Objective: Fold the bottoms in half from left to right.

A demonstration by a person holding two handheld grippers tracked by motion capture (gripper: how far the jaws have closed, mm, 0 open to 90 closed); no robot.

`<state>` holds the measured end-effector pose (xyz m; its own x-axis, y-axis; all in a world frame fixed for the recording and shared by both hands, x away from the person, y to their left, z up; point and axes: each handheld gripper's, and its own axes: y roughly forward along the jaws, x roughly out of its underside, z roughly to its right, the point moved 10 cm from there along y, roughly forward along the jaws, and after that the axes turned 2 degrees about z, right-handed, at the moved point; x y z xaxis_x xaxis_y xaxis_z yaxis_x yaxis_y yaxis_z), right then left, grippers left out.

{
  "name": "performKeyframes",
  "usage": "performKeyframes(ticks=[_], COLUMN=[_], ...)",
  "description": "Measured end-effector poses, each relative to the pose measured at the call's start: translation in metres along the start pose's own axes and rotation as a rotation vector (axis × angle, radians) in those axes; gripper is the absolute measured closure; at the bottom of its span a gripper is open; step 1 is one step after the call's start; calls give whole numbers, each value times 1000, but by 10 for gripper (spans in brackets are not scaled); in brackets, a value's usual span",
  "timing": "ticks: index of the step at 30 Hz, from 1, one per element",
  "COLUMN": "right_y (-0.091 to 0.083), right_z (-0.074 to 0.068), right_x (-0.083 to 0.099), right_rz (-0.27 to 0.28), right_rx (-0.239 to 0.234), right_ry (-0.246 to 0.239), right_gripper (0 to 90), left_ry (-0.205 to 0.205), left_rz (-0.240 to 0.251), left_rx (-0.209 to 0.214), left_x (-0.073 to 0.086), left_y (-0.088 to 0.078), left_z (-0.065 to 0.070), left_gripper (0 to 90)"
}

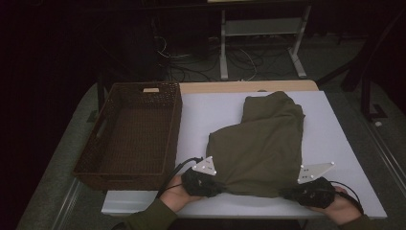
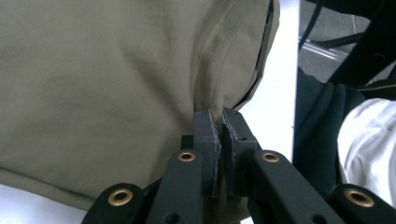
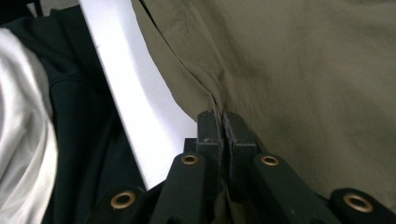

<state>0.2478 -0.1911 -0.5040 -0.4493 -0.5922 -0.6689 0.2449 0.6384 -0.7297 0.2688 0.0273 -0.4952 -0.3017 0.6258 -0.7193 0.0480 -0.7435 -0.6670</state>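
Olive garment lies partly folded on white bench, near edge toward person. L tongs clenched on its near-left corner, R tongs clenched on near-right corner; fabric pinched between both jaw pairs w/ puckers running to the grip, prob so the near hem lifts evenly for next fold. Wicker basket just left of garment, empty, likely drop spot. Fold path across the bench looks unobstructed; the basket's near wall is prob all there is to clear
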Motion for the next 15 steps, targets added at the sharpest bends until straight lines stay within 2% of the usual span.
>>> performKeyframes(ticks=[10, 15], right_y=[-1, -4], right_z=[-18, -28], right_x=[4, 9], right_rz=[-35, -40], right_rx=[-52, -82], right_ry=[-20, -24], right_gripper=[862, 862], left_ry=[12, 22], left_rz=[-5, -17], left_rx=[33, 64], left_x=[7, 12], left_y=[-6, -7], left_z=[17, 32], left_gripper=[850, 852])
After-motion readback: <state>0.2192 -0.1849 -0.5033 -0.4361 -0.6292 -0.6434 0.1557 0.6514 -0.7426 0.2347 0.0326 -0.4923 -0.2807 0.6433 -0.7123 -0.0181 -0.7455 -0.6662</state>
